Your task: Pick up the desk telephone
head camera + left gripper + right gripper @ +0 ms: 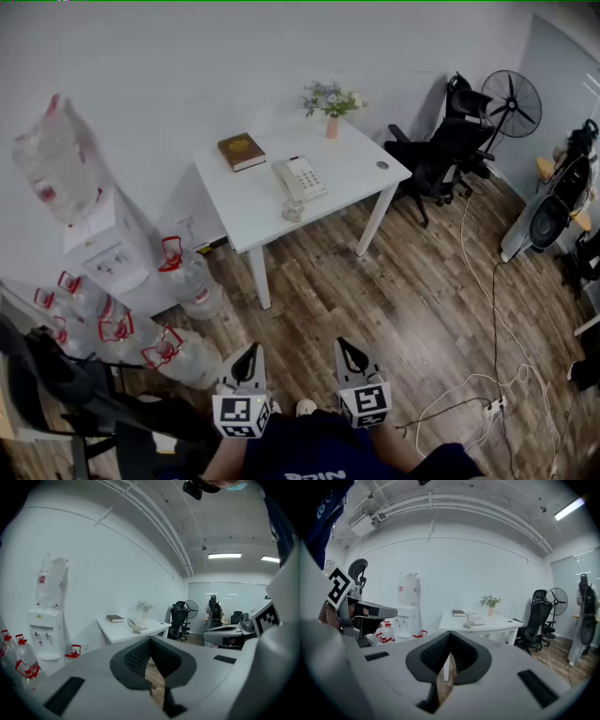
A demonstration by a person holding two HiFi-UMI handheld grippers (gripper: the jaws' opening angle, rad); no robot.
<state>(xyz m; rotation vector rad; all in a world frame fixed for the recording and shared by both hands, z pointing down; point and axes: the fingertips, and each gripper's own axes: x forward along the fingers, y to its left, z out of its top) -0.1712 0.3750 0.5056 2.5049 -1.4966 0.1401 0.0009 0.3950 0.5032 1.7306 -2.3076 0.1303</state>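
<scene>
A white desk telephone (pixel 300 178) lies on the white table (pixel 356 173) across the room, handset on its left side. It also shows far off in the left gripper view as a pale telephone (pixel 136 624) and in the right gripper view as the telephone (pixel 474 618). My left gripper (pixel 247 353) and right gripper (pixel 350 348) are side by side close to my body, well short of the table. Both are shut with nothing between the jaws.
A brown book (pixel 241 151) and a vase of flowers (pixel 331 103) stand on the table. A water dispenser (pixel 108 248) and several water jugs (pixel 183 356) crowd the left. Black office chair (pixel 441 155), fan (pixel 511 103) and floor cables (pixel 492 408) are to the right.
</scene>
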